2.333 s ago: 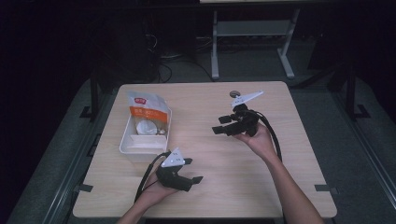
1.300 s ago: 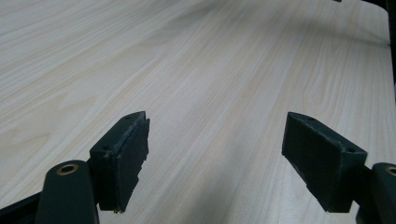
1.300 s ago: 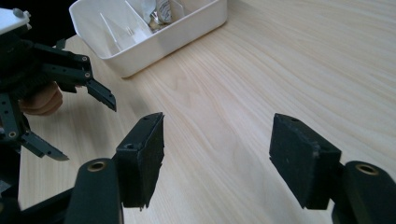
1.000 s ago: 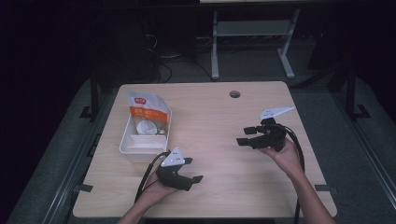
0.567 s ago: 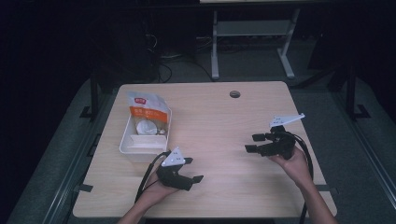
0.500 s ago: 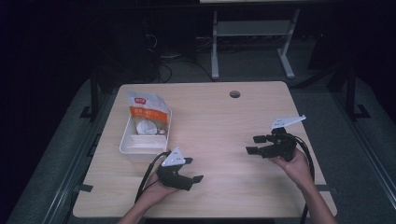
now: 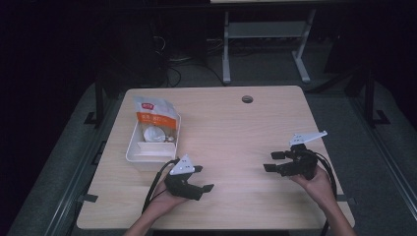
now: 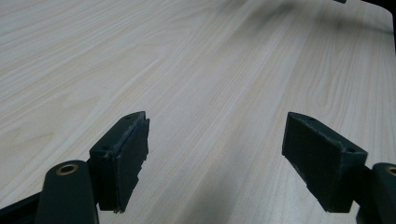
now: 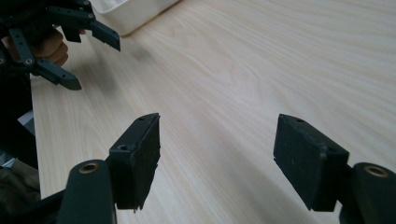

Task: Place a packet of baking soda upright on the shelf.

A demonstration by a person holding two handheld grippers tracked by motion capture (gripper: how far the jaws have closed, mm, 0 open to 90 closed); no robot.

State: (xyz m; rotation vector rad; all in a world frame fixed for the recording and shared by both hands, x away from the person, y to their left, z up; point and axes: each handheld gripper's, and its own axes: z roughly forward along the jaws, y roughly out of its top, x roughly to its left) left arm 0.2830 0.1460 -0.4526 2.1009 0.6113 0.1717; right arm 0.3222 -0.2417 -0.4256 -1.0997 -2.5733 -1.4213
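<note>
Both grippers are held low over a pale wooden table (image 7: 236,128). My left gripper (image 7: 202,178) is near the front edge, left of centre, jaws wide open and pointing right, with bare wood between them (image 8: 215,158). At the front right, my right gripper (image 7: 270,161) points left toward it, also open and empty (image 9: 217,161). In the right gripper view the left gripper (image 9: 60,37) and the hand holding it appear at the top left.
A white tray (image 7: 135,152) stands at the table's left, just behind my left gripper, holding an orange-and-white bag (image 7: 155,115) and a round white object (image 7: 155,133). Its corner (image 9: 126,11) appears in the right gripper view. A cable hole (image 7: 247,99) is near the far edge.
My right gripper has come back from the far middle of the table to the front right, still open. The left gripper has barely moved.
</note>
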